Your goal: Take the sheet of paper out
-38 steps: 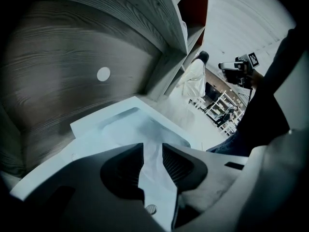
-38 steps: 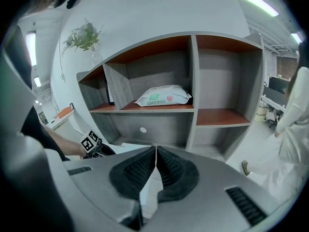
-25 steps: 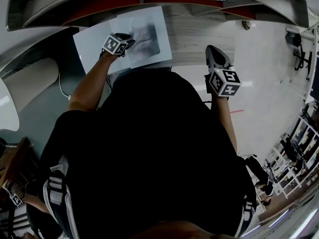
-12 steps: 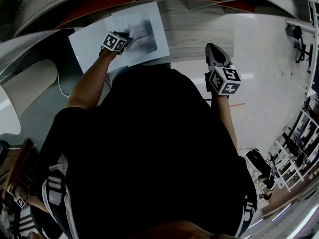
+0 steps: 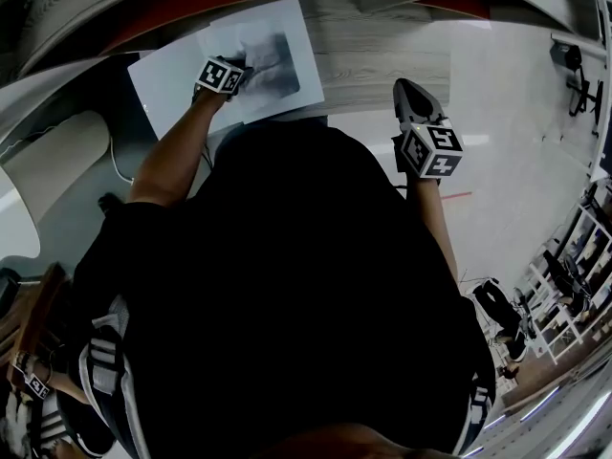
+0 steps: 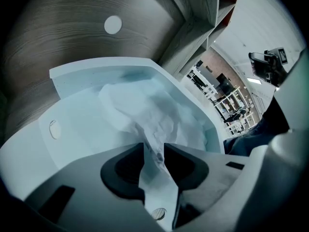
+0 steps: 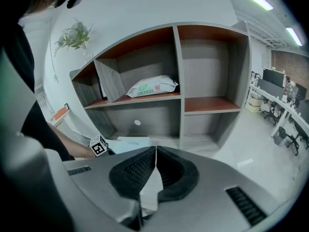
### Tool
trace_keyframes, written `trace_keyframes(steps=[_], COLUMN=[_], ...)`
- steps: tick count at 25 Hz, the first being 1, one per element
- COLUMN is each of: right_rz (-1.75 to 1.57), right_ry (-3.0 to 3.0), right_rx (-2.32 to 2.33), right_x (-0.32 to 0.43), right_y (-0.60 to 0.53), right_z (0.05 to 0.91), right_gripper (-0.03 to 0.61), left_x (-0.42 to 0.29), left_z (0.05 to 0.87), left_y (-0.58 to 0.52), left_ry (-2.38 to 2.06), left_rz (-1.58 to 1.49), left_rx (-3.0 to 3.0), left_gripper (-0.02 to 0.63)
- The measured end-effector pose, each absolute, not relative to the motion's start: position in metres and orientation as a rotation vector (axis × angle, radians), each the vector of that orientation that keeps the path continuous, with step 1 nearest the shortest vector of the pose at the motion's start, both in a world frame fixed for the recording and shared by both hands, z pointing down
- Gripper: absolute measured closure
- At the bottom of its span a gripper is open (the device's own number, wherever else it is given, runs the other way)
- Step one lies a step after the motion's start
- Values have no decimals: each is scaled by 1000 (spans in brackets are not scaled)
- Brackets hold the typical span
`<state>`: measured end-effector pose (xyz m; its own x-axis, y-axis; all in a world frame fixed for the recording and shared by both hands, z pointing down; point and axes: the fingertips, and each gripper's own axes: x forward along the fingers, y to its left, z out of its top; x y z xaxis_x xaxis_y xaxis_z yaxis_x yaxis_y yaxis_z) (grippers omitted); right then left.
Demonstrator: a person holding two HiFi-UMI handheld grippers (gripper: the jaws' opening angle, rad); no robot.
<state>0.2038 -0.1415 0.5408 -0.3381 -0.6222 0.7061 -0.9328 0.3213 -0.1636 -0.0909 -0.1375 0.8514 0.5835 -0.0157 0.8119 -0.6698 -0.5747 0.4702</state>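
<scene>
Head view: the left gripper (image 5: 239,68) reaches forward onto the sheet of paper (image 5: 275,57), which lies in a pale tray (image 5: 158,86) on the low shelf board (image 5: 382,60). The right gripper (image 5: 409,94) hangs well apart to the side over the floor, judged to be kept clear of the pull. Left gripper view: the jaws are pinched on a crumpled fold of the sheet while the rest lies inside the tray's walls, a hold suited to drawing it out toward the person. Right gripper view: the jaws are pressed together on nothing, facing the shelf unit (image 7: 178,76).
</scene>
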Motion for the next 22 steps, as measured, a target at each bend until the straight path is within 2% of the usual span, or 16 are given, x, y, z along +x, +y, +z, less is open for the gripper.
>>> trace_keyframes(steps=[7, 22], right_rz=[774, 783], right_ry=[-2065, -2062], right_rx=[1360, 1376], right_x=[204, 208], right_y=[-139, -125], right_z=[545, 547], right_gripper=[565, 565], left_x=[-91, -102], left_z=[858, 863], left_y=[-141, -150], left_ry=[-645, -757], left_rz=[1056, 1004], left_rx=[1958, 1908], left_gripper=[487, 588])
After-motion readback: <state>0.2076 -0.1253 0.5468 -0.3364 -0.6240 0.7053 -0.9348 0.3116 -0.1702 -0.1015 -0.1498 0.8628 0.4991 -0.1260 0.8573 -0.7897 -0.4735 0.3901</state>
